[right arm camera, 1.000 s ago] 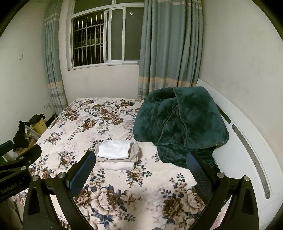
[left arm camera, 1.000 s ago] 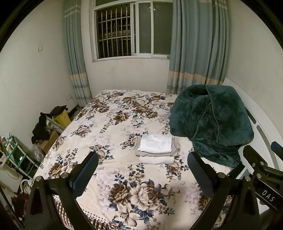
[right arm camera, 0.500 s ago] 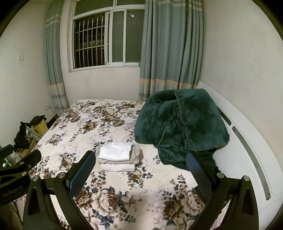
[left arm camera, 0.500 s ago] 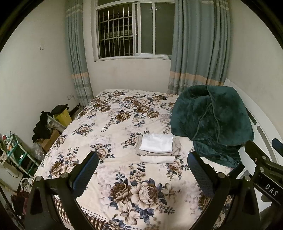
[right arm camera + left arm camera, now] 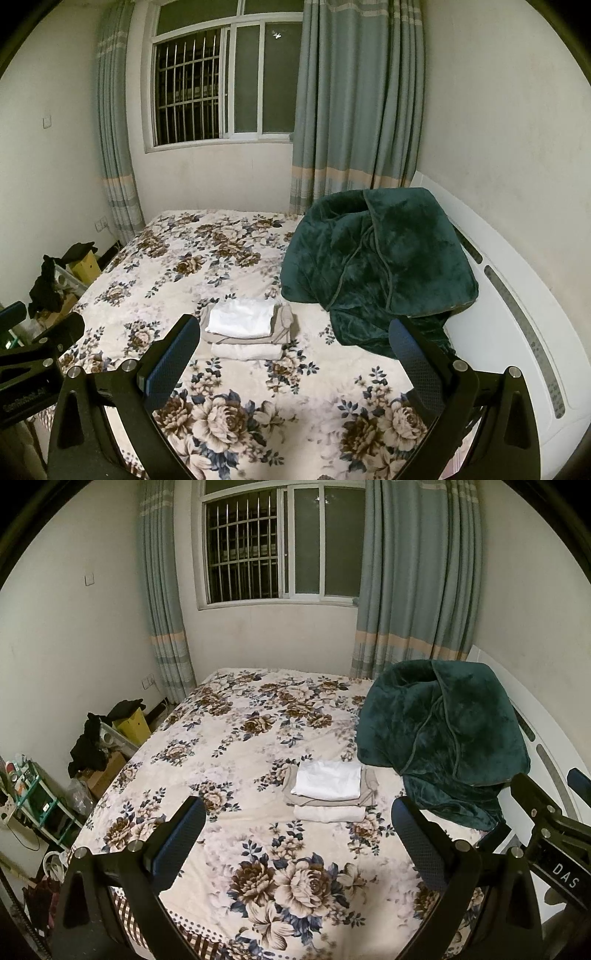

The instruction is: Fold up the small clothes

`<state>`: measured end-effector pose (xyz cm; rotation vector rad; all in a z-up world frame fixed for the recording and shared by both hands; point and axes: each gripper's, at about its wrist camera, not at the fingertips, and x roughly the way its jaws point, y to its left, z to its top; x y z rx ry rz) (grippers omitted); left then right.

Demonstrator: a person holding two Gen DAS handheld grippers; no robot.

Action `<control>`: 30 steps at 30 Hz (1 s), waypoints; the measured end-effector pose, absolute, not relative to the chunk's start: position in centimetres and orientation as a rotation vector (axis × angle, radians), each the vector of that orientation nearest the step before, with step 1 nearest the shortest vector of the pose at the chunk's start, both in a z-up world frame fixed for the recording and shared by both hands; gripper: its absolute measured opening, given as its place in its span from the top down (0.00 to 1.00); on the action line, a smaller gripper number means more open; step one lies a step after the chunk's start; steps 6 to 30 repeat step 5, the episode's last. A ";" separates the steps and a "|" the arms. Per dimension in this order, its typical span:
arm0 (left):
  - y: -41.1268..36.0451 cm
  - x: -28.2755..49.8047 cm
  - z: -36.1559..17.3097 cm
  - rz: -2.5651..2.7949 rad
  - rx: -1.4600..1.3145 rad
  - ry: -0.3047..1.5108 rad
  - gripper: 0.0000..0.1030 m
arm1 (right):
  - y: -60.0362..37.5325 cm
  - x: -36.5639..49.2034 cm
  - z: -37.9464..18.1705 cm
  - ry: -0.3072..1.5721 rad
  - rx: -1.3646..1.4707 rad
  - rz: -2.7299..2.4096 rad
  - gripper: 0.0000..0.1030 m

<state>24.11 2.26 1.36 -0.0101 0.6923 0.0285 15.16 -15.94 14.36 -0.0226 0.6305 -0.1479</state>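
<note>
A small stack of folded clothes [image 5: 328, 789] lies on the floral bedspread [image 5: 258, 746]: a white piece on top, a beige one under it, a white one at the bottom. It also shows in the right wrist view [image 5: 246, 328]. My left gripper [image 5: 297, 840] is open and empty, held high above the near end of the bed, well short of the stack. My right gripper [image 5: 293, 356] is open and empty, at a like height. Each gripper shows at the edge of the other's view.
A dark green blanket [image 5: 439, 734] is heaped on the bed's right side against the white headboard [image 5: 517, 332]. Boxes and dark clothes [image 5: 96, 746] sit on the floor at left, with a small rack [image 5: 33, 801]. The window and curtains are behind the bed.
Both grippers have drawn slightly back and up from the bed; the stack looks a little farther away. Jaws stay open. Nothing on the bed has moved.
</note>
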 end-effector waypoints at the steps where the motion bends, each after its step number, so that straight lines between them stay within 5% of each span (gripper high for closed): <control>1: 2.2 24.1 1.4 0.028 -0.010 0.692 0.00 | -15.8 15.3 14.3 0.629 -0.022 -0.148 0.00; 30: 2.4 23.9 1.6 0.031 -0.016 0.684 0.00 | -15.8 15.2 14.3 0.630 -0.021 -0.150 0.00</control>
